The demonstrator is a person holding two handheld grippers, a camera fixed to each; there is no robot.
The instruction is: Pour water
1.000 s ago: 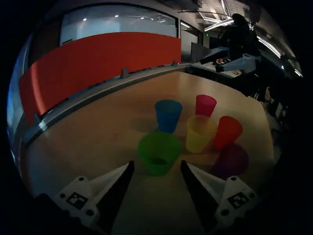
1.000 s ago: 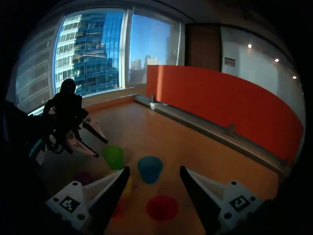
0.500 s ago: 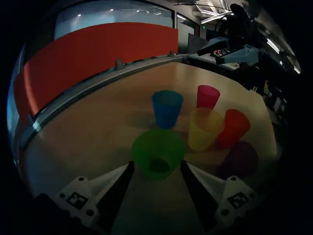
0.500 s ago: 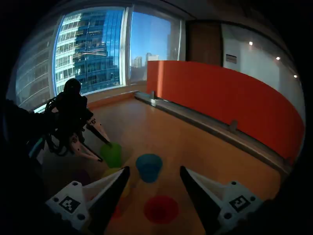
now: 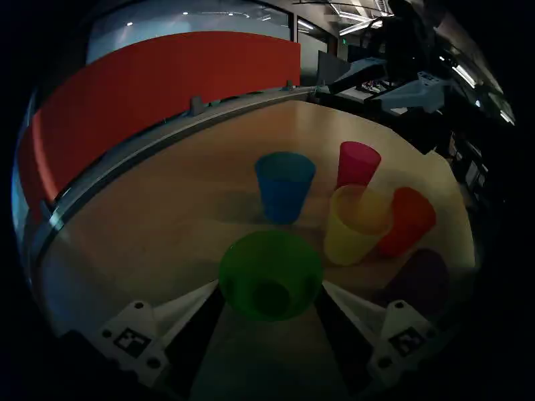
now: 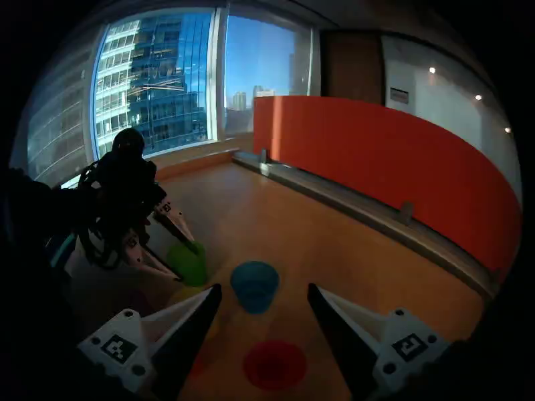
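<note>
- The left gripper [image 5: 269, 286] is spread open, its fingers on either side of the green cup [image 5: 271, 274]; I cannot tell whether they touch it.
- The green cup stands upright on the counter [image 5: 154, 220], at 6 o'clock from the blue cup [image 5: 284, 187].
- The yellow cup [image 5: 358, 227] has the pink cup [image 5: 358, 164] at 12 o'clock, the red cup [image 5: 409, 220] just beside it at 3 and the purple cup [image 5: 421, 281] at 5.
- The right gripper [image 6: 264, 289] is open and empty above the counter, with the blue cup ahead at 12 o'clock.
</note>
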